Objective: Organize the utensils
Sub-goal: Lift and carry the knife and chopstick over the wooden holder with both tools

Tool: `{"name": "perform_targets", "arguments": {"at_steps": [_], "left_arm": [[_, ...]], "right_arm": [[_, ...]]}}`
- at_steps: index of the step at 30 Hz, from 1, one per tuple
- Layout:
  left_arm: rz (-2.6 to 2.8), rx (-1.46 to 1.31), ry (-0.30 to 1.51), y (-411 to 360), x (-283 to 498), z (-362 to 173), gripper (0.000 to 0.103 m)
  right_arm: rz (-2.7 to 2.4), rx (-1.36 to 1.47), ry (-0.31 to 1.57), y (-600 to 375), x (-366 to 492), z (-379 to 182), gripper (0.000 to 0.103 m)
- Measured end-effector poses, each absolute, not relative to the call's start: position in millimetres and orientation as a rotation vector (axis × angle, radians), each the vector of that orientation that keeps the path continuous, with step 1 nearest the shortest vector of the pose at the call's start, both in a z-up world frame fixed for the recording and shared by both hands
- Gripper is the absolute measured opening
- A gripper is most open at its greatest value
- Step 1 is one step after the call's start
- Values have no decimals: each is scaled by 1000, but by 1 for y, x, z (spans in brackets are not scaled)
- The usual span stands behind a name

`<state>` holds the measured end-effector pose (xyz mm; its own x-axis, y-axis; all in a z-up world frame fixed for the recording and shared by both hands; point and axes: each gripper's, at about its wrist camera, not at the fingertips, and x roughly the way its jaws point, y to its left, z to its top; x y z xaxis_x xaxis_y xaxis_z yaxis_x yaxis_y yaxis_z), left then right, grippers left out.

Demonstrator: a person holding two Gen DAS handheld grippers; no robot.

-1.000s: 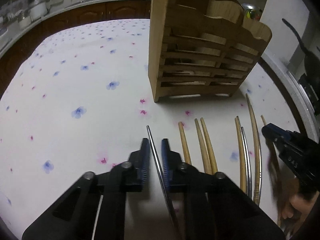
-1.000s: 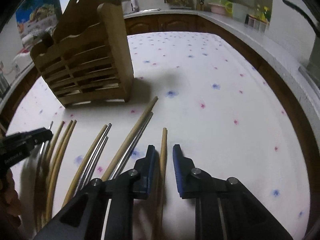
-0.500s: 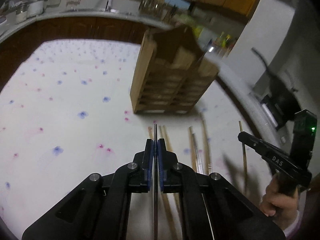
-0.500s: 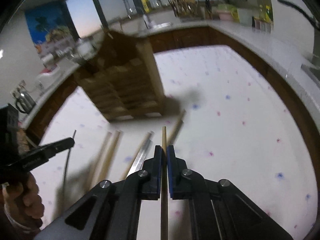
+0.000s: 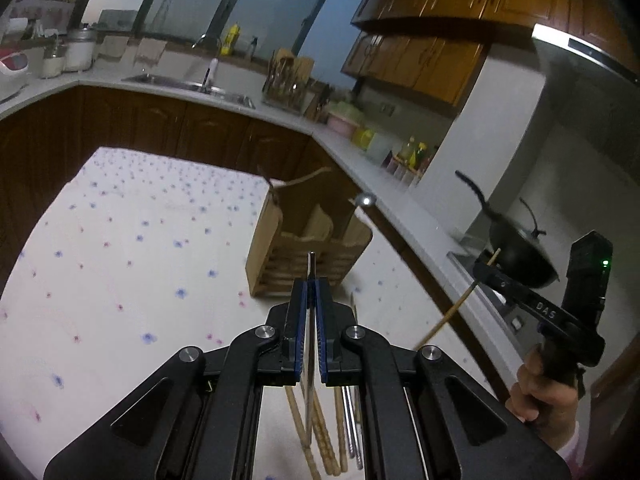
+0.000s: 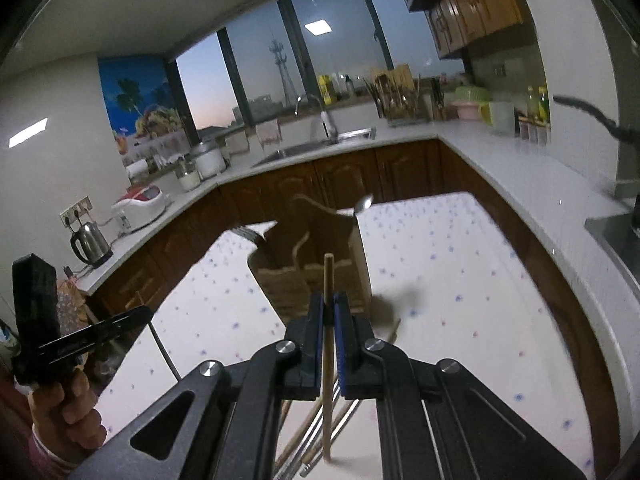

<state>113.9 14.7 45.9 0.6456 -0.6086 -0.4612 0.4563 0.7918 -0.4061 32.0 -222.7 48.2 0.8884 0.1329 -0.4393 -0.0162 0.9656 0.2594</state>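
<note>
My left gripper is shut on a metal chopstick, held upright above the table. My right gripper is shut on a wooden chopstick, also lifted. The wooden utensil holder stands on the floral tablecloth ahead of both grippers, and shows in the right wrist view with a spoon and a fork sticking out. Several wooden and metal chopsticks lie on the table below the grippers. In the left wrist view the right gripper is at the right with its wooden chopstick.
The table with the floral cloth stretches left of the holder. Kitchen counters with a sink run behind and to the right. A black wok sits on the stove at the right. A kettle stands on the left counter.
Both grippers closed on their chopsticks a second ago, then rose and tilted up. The holder now looks smaller and lower in both views.
</note>
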Motion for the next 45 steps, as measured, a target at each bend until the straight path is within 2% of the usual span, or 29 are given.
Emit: {"name": "perform_targets", "arguments": {"at_steps": [7, 13, 18, 22, 26, 30, 40, 45], "left_arm": [[-614, -284, 559, 17, 124, 67, 4], [-622, -293, 458, 9, 145, 106, 4], [-600, -297, 346, -5, 176, 145, 4], [-567, -312, 311, -13, 207, 155, 4], [-513, -343, 324, -20, 243, 140, 4], [-480, -347, 365, -28, 262, 109, 4], [-459, -295, 483, -47, 272, 42, 4], [-459, -290, 507, -49, 275, 34, 5]], "right_arm": [[80, 271, 422, -229, 45, 69, 5], [76, 263, 363, -236, 63, 96, 5], [68, 258, 279, -241, 87, 133, 5], [52, 272, 227, -249, 113, 153, 5], [29, 298, 229, -259, 141, 148, 5], [12, 330, 284, -265, 169, 118, 5], [36, 371, 417, -266, 199, 43, 5], [37, 381, 425, -269, 200, 40, 6]]}}
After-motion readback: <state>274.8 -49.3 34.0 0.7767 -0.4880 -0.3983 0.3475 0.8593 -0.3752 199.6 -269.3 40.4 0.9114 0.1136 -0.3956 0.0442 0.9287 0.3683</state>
